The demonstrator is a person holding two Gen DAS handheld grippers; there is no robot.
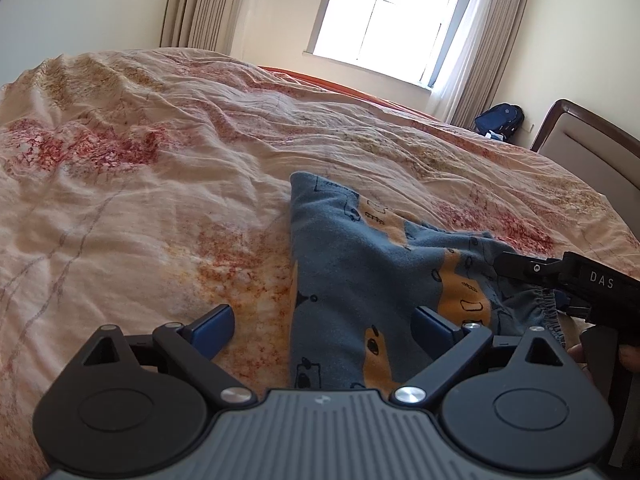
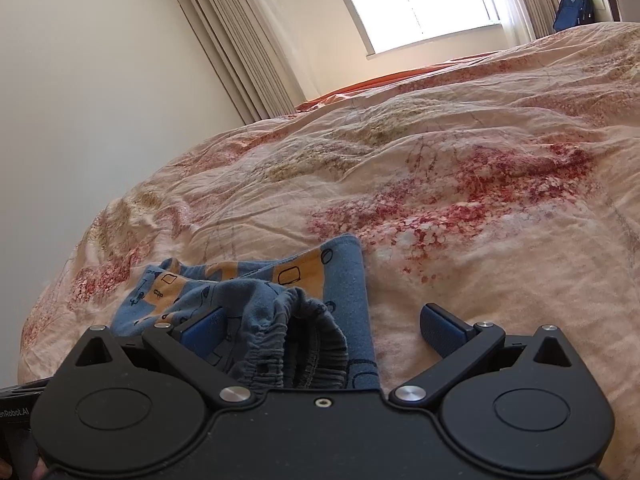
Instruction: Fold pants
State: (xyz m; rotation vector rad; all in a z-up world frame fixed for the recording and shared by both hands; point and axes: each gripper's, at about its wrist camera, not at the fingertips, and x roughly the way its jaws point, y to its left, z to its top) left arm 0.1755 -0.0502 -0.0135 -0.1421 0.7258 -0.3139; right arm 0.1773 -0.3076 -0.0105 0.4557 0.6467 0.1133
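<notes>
Nearest in each wrist view is a gripper with its jaws spread wide and nothing between the blue pads: the left gripper hangs over one side of the garment, one pad over the bare quilt and the other over the cloth, while the right gripper sits at the gathered elastic waistband, which bunches up between its open fingers without being pinched. There is one pair of pants, small, blue with orange patches and little black drawings, and it lies on the bed toward the edge closest to the person, well short of the far edge by the window. It looks already doubled over into a compact, roughly triangular heap, so I judge that a first fold has been laid, but the waistband end is rumpled and standing up, and the edges do not line up; smoothing and at least one more fold seem to be left. Neither gripper holds any cloth, so the next grasp is not yet made. Beyond the pants the flowered quilt is otherwise bare. Farther off stand one window with curtains at each side, one dark blue backpack on the floor, and one padded headboard.
</notes>
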